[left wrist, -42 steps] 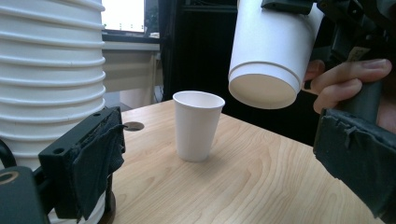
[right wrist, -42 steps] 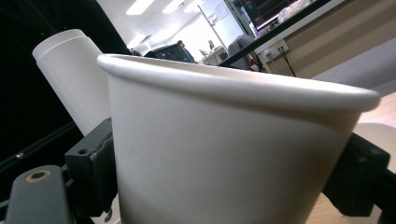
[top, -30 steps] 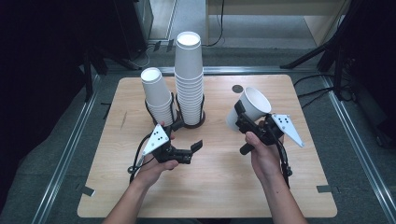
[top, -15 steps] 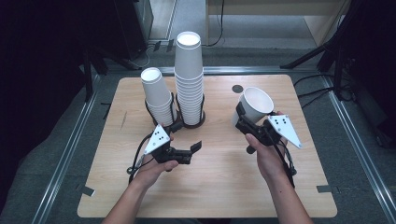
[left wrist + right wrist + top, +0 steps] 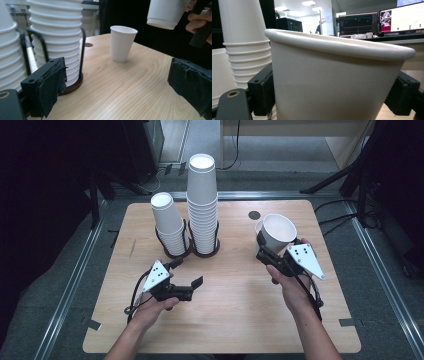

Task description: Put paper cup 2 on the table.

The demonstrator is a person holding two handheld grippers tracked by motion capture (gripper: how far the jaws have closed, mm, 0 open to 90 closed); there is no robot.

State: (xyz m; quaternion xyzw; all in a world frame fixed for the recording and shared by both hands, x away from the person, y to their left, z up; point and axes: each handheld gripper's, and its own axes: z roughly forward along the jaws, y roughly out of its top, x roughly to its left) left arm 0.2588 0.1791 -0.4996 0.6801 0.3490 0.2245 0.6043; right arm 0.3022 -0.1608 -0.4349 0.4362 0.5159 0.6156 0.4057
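Cup [image 5: 278, 233] sits clamped in my right gripper [image 5: 266, 251], lifted off the table [image 5: 235, 320] so it clears the standing cup [image 5: 122, 43]; my left gripper [image 5: 186, 275] gapes empty beside the stacks [image 5: 202, 205].

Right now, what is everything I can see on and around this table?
Held cup: one, white paper, lifted off the table at the right, clamped by the right gripper.
Standing cup: one, white paper, upright on the table, below and behind the held cup.
Tall stack: one, white cups, in a dark wire holder, centre back.
Short stack: one, white cups, leaning in its own holder, left of the tall stack.
Table: one, light wood.
Round hole: one, dark, back of the table.
Left gripper: black, jaws apart, nothing between them, front left.
Right gripper: black, gripping the held cup.
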